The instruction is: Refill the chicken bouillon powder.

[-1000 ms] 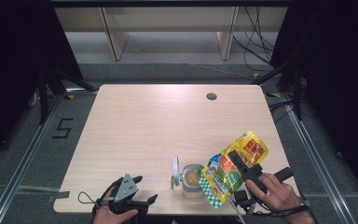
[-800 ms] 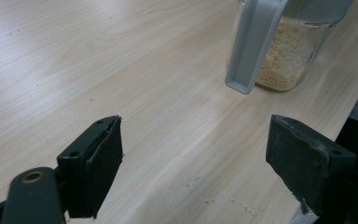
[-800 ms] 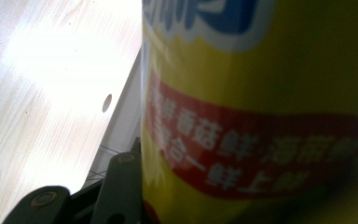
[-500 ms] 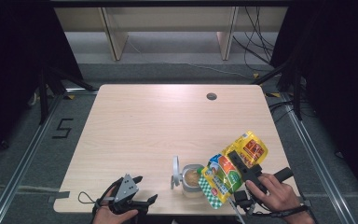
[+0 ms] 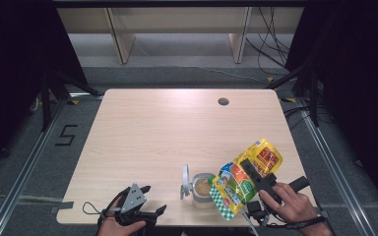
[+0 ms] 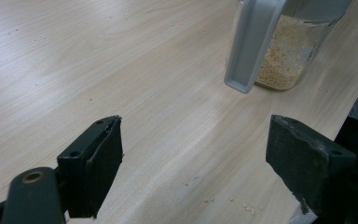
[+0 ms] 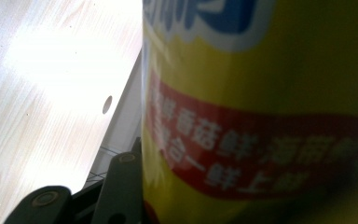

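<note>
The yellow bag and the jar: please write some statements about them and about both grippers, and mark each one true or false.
1. The right gripper holds the yellow bag tilted over the jar. True.
2. The jar is empty. False: it holds pale granules, seen through its wall in the left gripper view.
3. The jar's grey lid is flipped open. True.
4. The left gripper is closed on the jar. False: its fingers stand apart over bare table, with the jar beyond them.
5. The bag lies flat on the table. False: it is held up in the air.
6. A few crumbs lie on the table near the left gripper. True.
</note>
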A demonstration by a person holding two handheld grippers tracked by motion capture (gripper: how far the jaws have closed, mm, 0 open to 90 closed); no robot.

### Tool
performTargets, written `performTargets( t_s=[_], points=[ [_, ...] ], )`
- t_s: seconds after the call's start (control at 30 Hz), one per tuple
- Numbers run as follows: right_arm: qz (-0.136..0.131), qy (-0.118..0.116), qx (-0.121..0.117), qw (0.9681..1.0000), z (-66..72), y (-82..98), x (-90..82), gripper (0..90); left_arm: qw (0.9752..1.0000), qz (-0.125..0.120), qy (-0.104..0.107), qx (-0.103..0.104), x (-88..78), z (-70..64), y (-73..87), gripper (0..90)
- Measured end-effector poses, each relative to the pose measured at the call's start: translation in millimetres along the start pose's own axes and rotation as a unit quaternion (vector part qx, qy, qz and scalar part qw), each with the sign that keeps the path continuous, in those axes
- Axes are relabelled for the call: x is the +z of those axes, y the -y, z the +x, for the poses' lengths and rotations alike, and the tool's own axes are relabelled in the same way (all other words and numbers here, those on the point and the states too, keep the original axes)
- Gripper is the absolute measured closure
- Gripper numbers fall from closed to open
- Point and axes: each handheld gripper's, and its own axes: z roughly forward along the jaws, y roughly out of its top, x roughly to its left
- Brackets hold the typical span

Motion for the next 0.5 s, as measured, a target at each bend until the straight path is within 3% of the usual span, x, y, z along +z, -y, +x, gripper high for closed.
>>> performTargets(
  t_s=[0.5],
  points=[
    [0.001,0.001,0.001,1.0000,0.1,0.2,0.0,62.3,1.0000,0.003,0.000,0.006,-0.5,0.0,-0.3,18.2]
  ],
)
